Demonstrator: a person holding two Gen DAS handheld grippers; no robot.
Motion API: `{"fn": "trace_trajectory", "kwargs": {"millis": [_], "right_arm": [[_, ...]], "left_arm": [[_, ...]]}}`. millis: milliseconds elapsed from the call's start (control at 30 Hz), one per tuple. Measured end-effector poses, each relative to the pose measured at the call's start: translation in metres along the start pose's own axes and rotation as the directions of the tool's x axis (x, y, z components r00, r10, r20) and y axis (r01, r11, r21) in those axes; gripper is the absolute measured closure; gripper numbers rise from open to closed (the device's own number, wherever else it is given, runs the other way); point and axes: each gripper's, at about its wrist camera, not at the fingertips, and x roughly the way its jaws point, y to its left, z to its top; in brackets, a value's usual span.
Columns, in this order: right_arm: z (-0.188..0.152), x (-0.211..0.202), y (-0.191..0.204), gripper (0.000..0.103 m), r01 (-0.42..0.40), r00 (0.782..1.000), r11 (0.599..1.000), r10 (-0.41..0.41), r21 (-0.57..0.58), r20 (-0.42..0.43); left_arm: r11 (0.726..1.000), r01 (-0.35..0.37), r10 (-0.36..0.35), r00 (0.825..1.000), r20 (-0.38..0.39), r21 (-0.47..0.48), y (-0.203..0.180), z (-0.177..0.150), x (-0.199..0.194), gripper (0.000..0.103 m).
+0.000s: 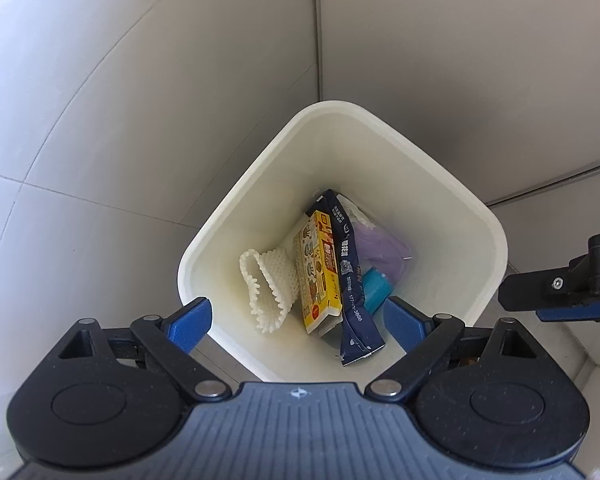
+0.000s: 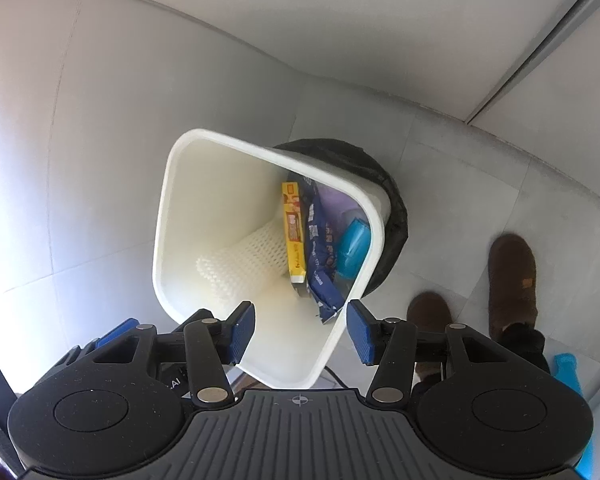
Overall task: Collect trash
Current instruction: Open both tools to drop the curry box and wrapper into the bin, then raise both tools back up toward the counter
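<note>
A white bin stands on the floor, and I look straight down into it in the left wrist view. Inside lie a white foam net, a yellow box, a dark blue wrapper, a purple item and a teal item. My left gripper hangs above the bin's near rim, open wide with nothing between its fingers. My right gripper is also open and empty over the near rim of the bin. The yellow box and blue wrapper show below it.
A black bag-lined container sits right behind the white bin. A person's brown shoes stand on the grey tiled floor to the right. A teal object shows at the right edge. The right gripper reaches in beside the bin.
</note>
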Motion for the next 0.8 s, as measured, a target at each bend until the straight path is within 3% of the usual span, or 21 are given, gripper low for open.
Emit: {"fn": "trace_trajectory", "kwargs": {"millis": [500,800], "right_arm": [[-0.023,-0.034,-0.004,0.052,-0.034,0.999,0.998,0.035,-0.053,0.027],[-0.040,-0.070,-0.002,0.048,-0.052,0.992,0.993,0.064,-0.105,0.108]], "left_arm": [[1.000,-0.001,0.002,0.999,0.035,-0.028,-0.009,-0.013,-0.029,0.011],[0.999,0.013,-0.009,0.997,0.083,-0.048,-0.009,-0.019,-0.058,0.009]]}}
